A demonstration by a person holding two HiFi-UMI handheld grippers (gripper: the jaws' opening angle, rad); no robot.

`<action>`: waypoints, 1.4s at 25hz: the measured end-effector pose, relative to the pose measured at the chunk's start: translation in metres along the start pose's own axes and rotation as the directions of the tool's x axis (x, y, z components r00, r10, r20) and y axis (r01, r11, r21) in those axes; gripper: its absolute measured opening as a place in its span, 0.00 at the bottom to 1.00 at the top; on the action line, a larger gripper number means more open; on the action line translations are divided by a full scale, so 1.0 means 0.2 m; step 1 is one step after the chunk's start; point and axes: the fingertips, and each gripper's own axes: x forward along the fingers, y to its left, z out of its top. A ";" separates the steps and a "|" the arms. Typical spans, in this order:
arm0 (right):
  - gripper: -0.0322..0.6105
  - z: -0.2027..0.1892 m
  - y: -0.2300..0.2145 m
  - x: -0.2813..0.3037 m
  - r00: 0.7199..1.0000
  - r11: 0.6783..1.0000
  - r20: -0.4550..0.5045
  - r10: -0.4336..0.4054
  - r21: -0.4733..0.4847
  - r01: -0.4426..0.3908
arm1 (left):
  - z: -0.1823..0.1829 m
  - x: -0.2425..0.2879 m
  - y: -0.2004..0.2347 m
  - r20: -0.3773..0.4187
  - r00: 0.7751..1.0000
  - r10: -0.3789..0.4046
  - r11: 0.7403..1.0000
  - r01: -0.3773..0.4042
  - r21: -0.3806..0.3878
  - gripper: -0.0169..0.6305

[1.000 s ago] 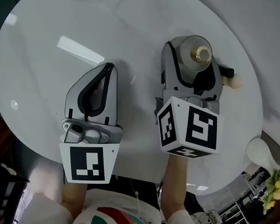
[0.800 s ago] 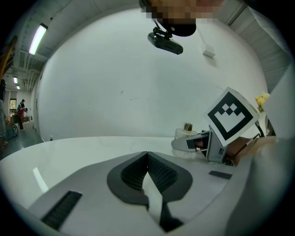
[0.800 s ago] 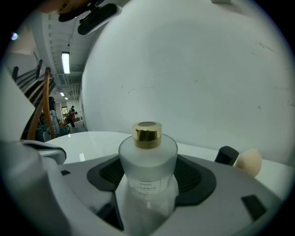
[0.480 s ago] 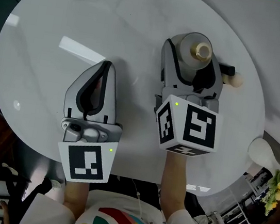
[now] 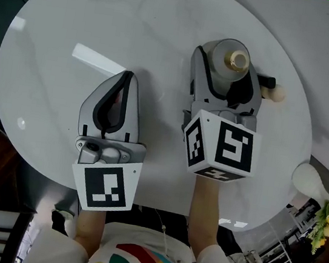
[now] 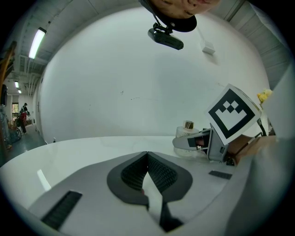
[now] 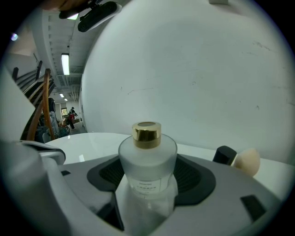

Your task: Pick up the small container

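Frosted small container [image 7: 147,159] stands clamped between pads [image 7: 103,174] of the right gripper [image 5: 230,52].

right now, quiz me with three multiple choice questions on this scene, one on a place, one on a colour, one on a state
1. Where is the small container?
A. between the jaws of the right claw
B. on a shelf
C. on a chair

2. What colour is its cap?
A. black
B. gold
C. red

3. What state is the left claw in?
A. wide open
B. shut on a cloth
C. shut, with nothing in it

Answers:
1 A: the right gripper view shows the pads against both sides of the container.
2 B: the cap shines gold in the right gripper view and the head view.
3 C: the left gripper view shows the jaws together with nothing between them.
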 end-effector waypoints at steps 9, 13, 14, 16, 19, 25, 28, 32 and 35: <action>0.58 0.23 0.04 -0.15 0.997 1.000 0.071 0.000 -0.021 0.001 | 0.27 -0.09 -0.01 0.069 0.998 -0.008 1.000 0.008 -0.011 0.05; 0.58 0.50 0.13 -0.30 0.984 0.999 0.173 -0.032 -0.018 0.036 | 0.53 -0.21 0.07 0.189 0.982 -0.021 1.000 0.018 0.020 0.05; 0.58 0.57 0.14 -0.35 0.980 0.999 0.195 -0.040 -0.015 0.044 | 0.60 -0.24 0.07 0.210 0.977 -0.024 0.999 0.019 0.029 0.05; 0.58 0.68 0.15 -0.45 0.973 0.998 0.227 -0.051 -0.009 0.054 | 0.72 -0.33 0.07 0.237 0.971 -0.035 0.999 0.027 0.034 0.05; 0.58 0.84 0.15 -0.63 0.964 0.998 0.259 -0.056 -0.021 0.064 | 0.89 -0.45 0.02 0.276 0.959 -0.068 0.996 0.052 0.066 0.05; 0.58 1.06 0.16 -1.03 0.947 0.996 0.315 -0.066 -0.033 0.080 | 1.15 -0.73 -0.02 0.346 0.934 -0.085 0.992 0.046 0.120 0.05; 0.58 1.11 0.18 -1.23 0.933 0.997 0.355 -0.063 -0.017 0.074 | 1.21 -0.83 -0.04 0.373 0.924 -0.083 0.991 0.038 0.128 0.05; 0.58 1.10 0.22 -1.45 0.921 0.996 0.388 -0.040 -0.063 0.069 | 1.25 -0.96 -0.09 0.411 0.905 -0.113 0.986 0.053 0.156 0.05; 0.58 1.07 0.26 -1.54 0.924 0.989 0.383 -0.020 -0.129 0.075 | 1.24 -1.01 -0.10 0.395 0.911 -0.119 0.983 0.050 0.179 0.05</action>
